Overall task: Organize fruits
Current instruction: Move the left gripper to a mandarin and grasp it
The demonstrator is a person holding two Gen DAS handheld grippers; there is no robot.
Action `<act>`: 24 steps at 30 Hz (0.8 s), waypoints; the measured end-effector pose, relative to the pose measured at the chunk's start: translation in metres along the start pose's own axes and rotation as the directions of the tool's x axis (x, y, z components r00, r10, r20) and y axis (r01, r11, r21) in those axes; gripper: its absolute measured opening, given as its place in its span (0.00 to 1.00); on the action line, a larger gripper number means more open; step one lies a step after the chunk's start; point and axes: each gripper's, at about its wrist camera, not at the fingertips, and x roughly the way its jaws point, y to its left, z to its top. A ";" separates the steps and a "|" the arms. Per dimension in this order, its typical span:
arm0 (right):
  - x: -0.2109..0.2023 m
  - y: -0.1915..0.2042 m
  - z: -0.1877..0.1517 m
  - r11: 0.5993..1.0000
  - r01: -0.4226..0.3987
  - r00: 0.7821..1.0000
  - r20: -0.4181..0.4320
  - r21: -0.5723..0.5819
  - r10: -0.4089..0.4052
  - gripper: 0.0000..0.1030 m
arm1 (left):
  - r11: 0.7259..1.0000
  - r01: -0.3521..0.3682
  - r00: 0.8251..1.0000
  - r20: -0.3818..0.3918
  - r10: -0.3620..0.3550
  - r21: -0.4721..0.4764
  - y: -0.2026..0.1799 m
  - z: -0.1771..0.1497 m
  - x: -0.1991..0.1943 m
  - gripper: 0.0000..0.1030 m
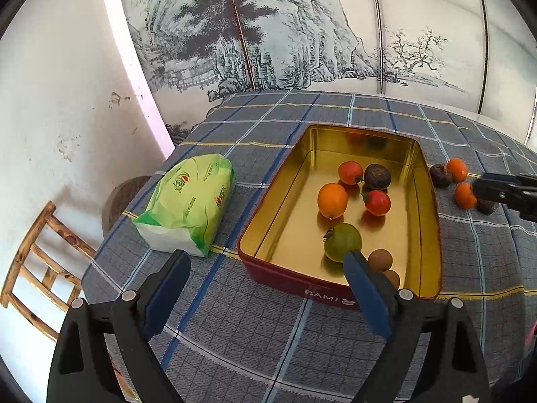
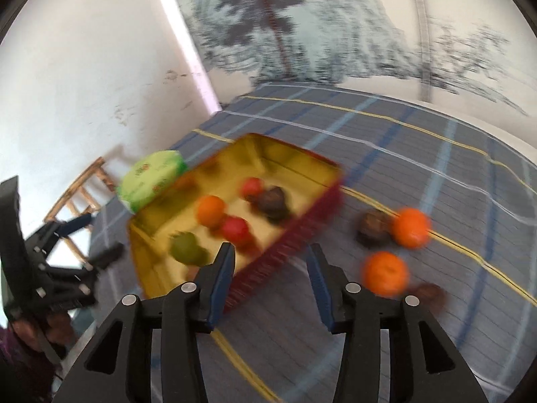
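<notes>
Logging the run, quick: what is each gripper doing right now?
Left gripper: open wide, holding nothing, near the tin.
Right gripper: open, nothing between its fingers.

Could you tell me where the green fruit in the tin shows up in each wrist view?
Left wrist: the green fruit lies low and right of centre, at the tin's near end, just behind the left gripper's right finger.
Right wrist: blurred, left of centre, in the tin's near corner.
Shared landmark: the red tin with its gold inside.
</notes>
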 end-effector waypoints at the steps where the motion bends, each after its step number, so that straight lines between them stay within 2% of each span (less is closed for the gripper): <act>1: -0.006 -0.012 -0.006 0.999 0.030 1.000 0.004 0.012 -0.030 0.48 | 1.000 0.000 1.000 0.002 0.000 0.003 -0.001 0.001 -0.001 0.88; 7: -0.033 -0.080 -0.034 0.978 0.178 0.984 -0.012 0.111 -0.177 0.50 | 0.999 0.010 1.000 0.017 -0.011 0.042 -0.015 0.004 -0.009 0.89; 14: -0.064 -0.148 -0.072 0.922 0.331 0.943 -0.038 0.201 -0.330 0.50 | 0.985 0.110 0.993 0.036 -0.115 0.136 -0.049 0.014 -0.022 0.89; 16: -0.068 -0.162 -0.080 0.908 0.360 0.932 -0.046 0.213 -0.359 0.50 | 0.972 0.166 0.984 0.037 -0.175 0.167 -0.063 0.019 -0.027 0.88; 20: -0.073 -0.181 -0.091 0.898 0.359 0.932 -0.050 0.255 -0.359 0.50 | 0.934 0.268 0.959 0.024 -0.281 0.238 -0.099 0.031 -0.035 0.85; 21: -0.074 -0.186 -0.094 0.898 0.347 0.936 -0.043 0.269 -0.349 0.50 | 0.915 0.316 0.945 0.008 -0.328 0.253 -0.112 0.036 -0.036 0.84; 24: -0.080 -0.194 -0.097 0.898 0.309 0.948 -0.022 0.312 -0.318 0.51 | 0.878 0.403 0.913 -0.046 -0.406 0.257 -0.142 0.051 -0.031 0.74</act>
